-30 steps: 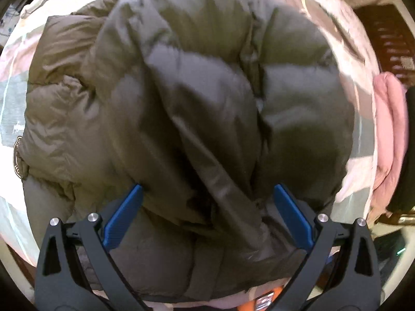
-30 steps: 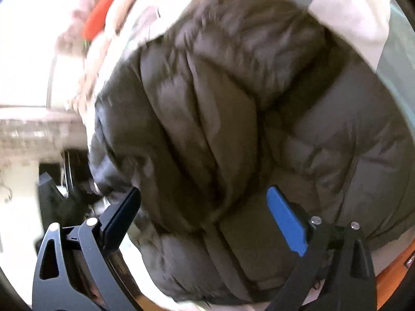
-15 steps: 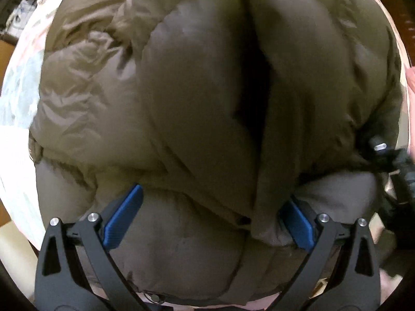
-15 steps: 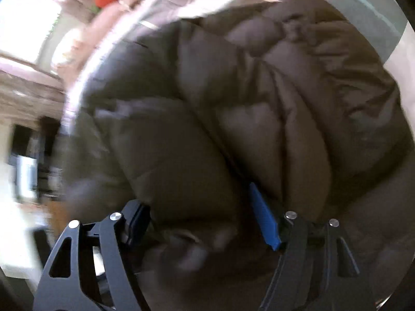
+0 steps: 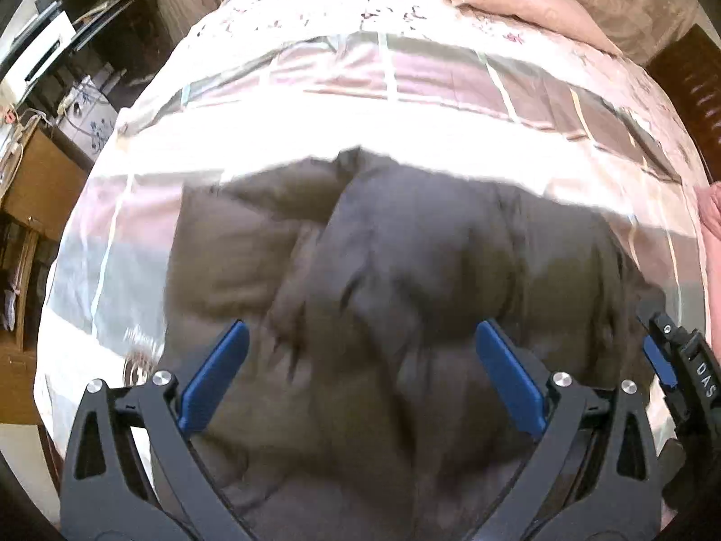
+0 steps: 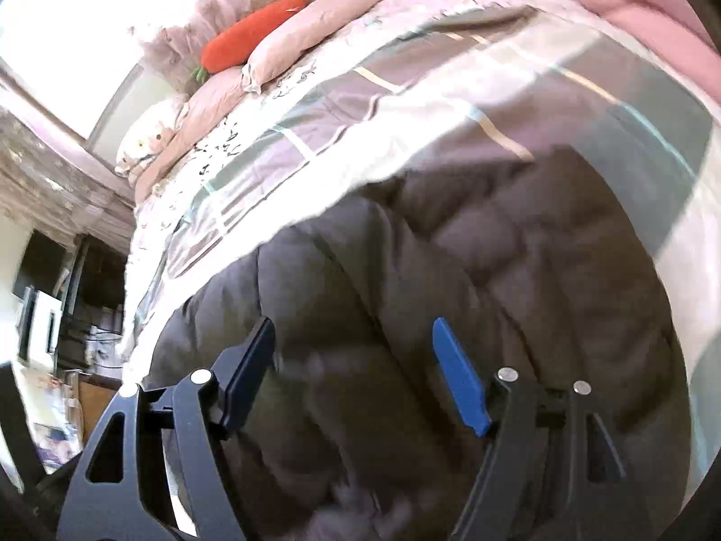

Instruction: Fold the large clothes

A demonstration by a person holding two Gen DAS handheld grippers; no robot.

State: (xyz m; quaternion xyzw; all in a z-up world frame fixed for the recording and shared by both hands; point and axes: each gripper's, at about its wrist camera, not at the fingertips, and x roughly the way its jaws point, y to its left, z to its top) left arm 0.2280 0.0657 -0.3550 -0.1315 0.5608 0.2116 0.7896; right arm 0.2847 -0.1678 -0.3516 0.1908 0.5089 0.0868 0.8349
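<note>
A dark brown puffer jacket (image 5: pixel 405 297) lies bunched on the near part of a bed (image 5: pixel 383 90); it also fills the lower right wrist view (image 6: pixel 473 279). My left gripper (image 5: pixel 360 347) is open, its blue pads wide apart just above the jacket's near edge. My right gripper (image 6: pixel 353 347) is open with jacket folds showing between its fingers; whether it touches the fabric is unclear. The right gripper's tip shows at the right edge of the left wrist view (image 5: pixel 676 360).
The bed has a pink and grey checked cover (image 6: pixel 405 103) with pillows (image 6: pixel 324 18) and an orange carrot plush (image 6: pixel 252 31) at the head. A pink garment (image 6: pixel 653 13) lies at the right. Dark shelving and a wooden cabinet (image 5: pixel 40 180) stand left of the bed.
Both cameras have pulled back and tilted up: the jacket filled both views, and now the bed beyond it shows. The right gripper's jaws narrowed, then opened a little.
</note>
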